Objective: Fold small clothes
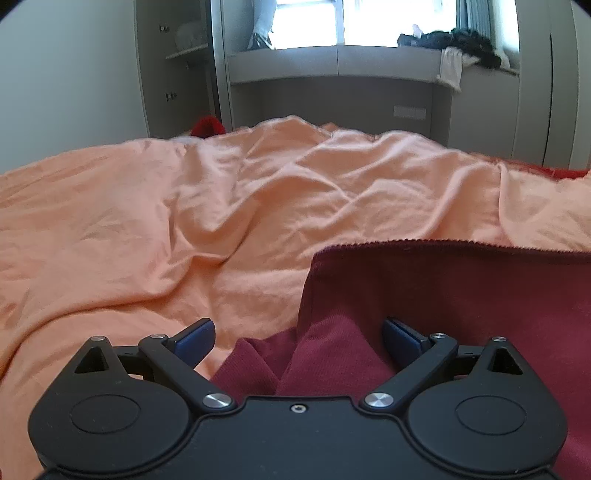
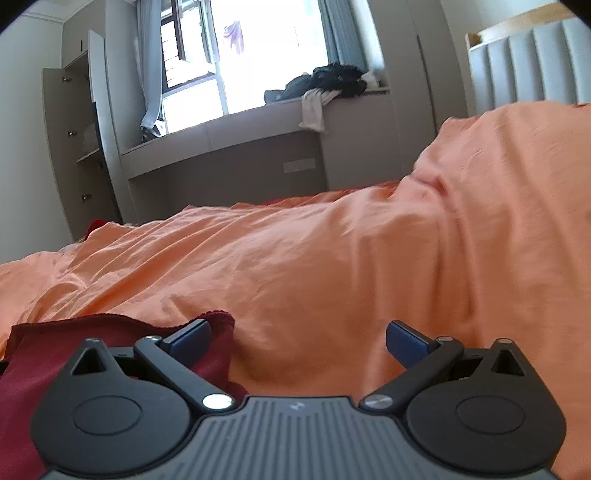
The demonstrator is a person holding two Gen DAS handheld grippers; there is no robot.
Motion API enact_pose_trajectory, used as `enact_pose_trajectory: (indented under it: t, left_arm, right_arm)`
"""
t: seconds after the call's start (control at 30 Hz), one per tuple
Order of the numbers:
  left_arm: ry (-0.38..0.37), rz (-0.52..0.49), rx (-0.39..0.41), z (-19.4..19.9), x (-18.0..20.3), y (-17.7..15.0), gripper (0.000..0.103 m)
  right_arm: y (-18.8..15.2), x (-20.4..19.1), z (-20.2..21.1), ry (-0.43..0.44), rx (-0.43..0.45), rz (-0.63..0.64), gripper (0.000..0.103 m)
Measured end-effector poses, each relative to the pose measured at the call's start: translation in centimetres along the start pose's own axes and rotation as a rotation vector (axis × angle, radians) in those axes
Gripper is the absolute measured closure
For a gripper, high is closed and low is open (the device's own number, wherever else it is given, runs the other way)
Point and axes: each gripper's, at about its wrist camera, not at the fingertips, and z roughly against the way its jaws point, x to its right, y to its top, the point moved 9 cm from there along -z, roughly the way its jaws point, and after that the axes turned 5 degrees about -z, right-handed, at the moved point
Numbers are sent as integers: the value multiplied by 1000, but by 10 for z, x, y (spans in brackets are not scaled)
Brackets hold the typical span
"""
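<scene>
Bright window [image 1: 364,20] above a grey window seat [image 1: 332,61], open grey wardrobe [image 2: 79,147], rumpled orange bedspread [image 1: 184,221].

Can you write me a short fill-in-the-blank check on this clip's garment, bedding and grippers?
1. The garment lying on the bed is dark ____ in color.
2. It rests on a wrinkled ____ bedsheet.
3. The left gripper has its jaws ____, with a fold of the garment between them.
4. The right gripper, also open, has the garment's corner beside its ____ finger.

Missing words: red; orange; open; left
</scene>
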Motion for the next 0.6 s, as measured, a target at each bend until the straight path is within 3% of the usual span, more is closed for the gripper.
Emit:
enact_pose_trajectory:
  t: [0.13, 0.33, 0.47, 0.6]
  left_arm:
    - [-28, -46, 77, 33, 8, 0, 6]
    - [-150, -61, 140, 78, 31, -23, 5]
    - [-72, -118, 192, 88, 27, -48, 5]
    - [-39, -100, 226, 101, 10, -59, 3]
  right_arm:
    - [-19, -15, 31, 45, -25, 13, 0]
    - [-51, -40, 80, 97, -9, 109, 0]
    - [-73, -40, 92, 14, -42, 220, 0]
    - [-75, -28, 99, -57, -32, 202, 0]
